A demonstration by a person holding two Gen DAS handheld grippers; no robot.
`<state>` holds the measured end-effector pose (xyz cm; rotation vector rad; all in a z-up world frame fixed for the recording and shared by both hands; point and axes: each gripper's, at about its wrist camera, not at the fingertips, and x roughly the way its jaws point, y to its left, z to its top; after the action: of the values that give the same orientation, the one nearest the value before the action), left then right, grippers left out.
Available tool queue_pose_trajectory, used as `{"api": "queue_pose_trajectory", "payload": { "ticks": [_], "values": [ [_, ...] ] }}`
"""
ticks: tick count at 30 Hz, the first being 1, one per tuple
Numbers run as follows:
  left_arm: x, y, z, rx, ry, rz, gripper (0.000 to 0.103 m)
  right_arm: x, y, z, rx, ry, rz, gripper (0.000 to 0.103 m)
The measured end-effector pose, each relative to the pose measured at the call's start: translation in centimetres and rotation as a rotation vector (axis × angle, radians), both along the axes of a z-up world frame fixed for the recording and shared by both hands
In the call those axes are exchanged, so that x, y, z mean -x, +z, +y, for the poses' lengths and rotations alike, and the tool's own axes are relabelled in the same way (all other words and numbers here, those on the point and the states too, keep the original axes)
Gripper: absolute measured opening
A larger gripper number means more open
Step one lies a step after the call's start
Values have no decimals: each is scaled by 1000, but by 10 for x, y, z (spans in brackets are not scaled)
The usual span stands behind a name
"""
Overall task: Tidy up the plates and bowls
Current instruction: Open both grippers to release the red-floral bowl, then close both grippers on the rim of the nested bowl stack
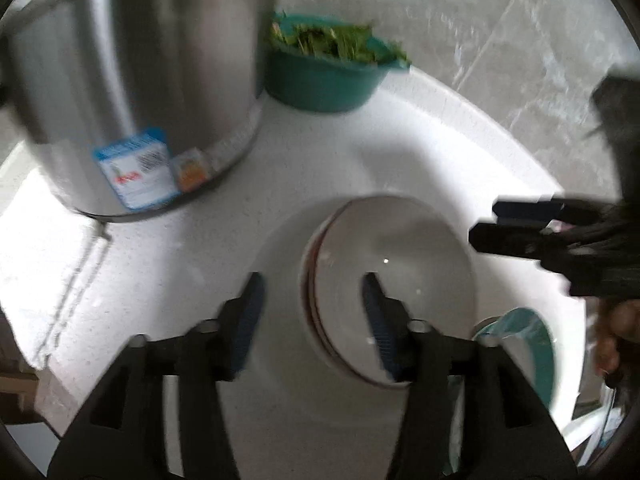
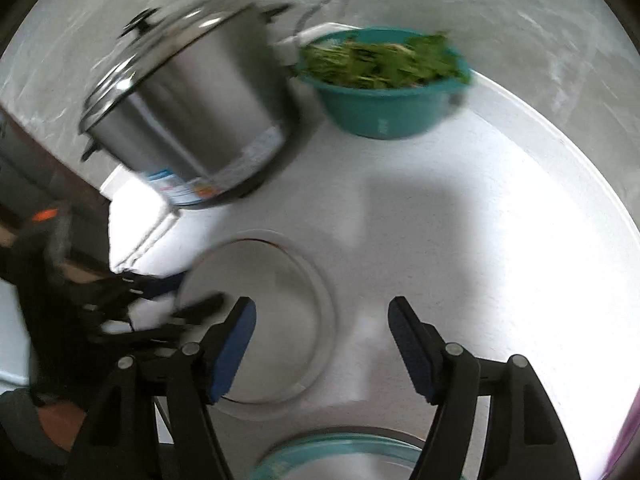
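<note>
A: Status, left to right?

B: Far-left of the counter (image 2: 500, 208): steel pot (image 1: 132, 80), lid on. Just beside it, teal bowl (image 2: 388, 100) full of greens, near the back edge. Neither looks like part of the job.

A: The stack?

B: White bowls (image 1: 384, 288) nested on a white plate (image 2: 320, 320), mid-counter toward the front edge. Red-brown rim lines show at least two or three in the stack. Looks settled.

A: Grippers?

B: Left gripper (image 1: 312, 320) released, jaws spread, straddling the stack's left rim: one finger outside, one over the bowl interior. Not clamping anything. Right gripper (image 2: 322, 344) also spread wide, holding nothing, hovering over the plate's right rim and bare counter.

A: What's left?

B: A teal-rimmed dish (image 2: 340, 456) sits apart at the front edge, just right of the stack. Not yet stacked. My guess is that's the next piece. Frames are blurred, so exact bowl count is unclear.
</note>
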<state>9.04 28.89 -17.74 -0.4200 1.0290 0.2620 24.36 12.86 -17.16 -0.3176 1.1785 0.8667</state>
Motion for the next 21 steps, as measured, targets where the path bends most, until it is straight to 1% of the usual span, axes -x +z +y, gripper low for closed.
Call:
{"api": "queue_pose_trajectory", "payload": {
  "ticks": [1, 3, 5, 6, 8, 9, 11, 15, 21],
  "values": [
    [8, 8, 3, 0, 13, -27, 61, -1, -3, -6, 8, -9, 8, 72],
    [28, 19, 12, -13, 36, -66, 62, -2, -8, -19, 12, -21, 44, 72],
    [40, 19, 21, -11, 27, -77, 62, 1, -14, -26, 28, -10, 66, 72],
    [46, 16, 24, -14, 15, -70, 62, 6, -17, -27, 42, 0, 70, 71],
    [51, 1, 32, -16, 10, -14, 62, 13, -25, -27, 65, 15, 91, 70],
    [53, -1, 34, -10, 16, -1, 62, 16, -29, -26, 79, 20, 98, 67],
    [56, -9, 37, -6, 15, 16, 62, 18, -37, -22, 95, 30, 114, 66],
    [49, -26, 36, 15, -22, 58, 62, 17, -45, -13, 95, 34, 134, 64],
    [29, -46, 33, 12, -48, 87, 62, 17, -55, 1, 127, 41, 136, 64]
  ]
}}
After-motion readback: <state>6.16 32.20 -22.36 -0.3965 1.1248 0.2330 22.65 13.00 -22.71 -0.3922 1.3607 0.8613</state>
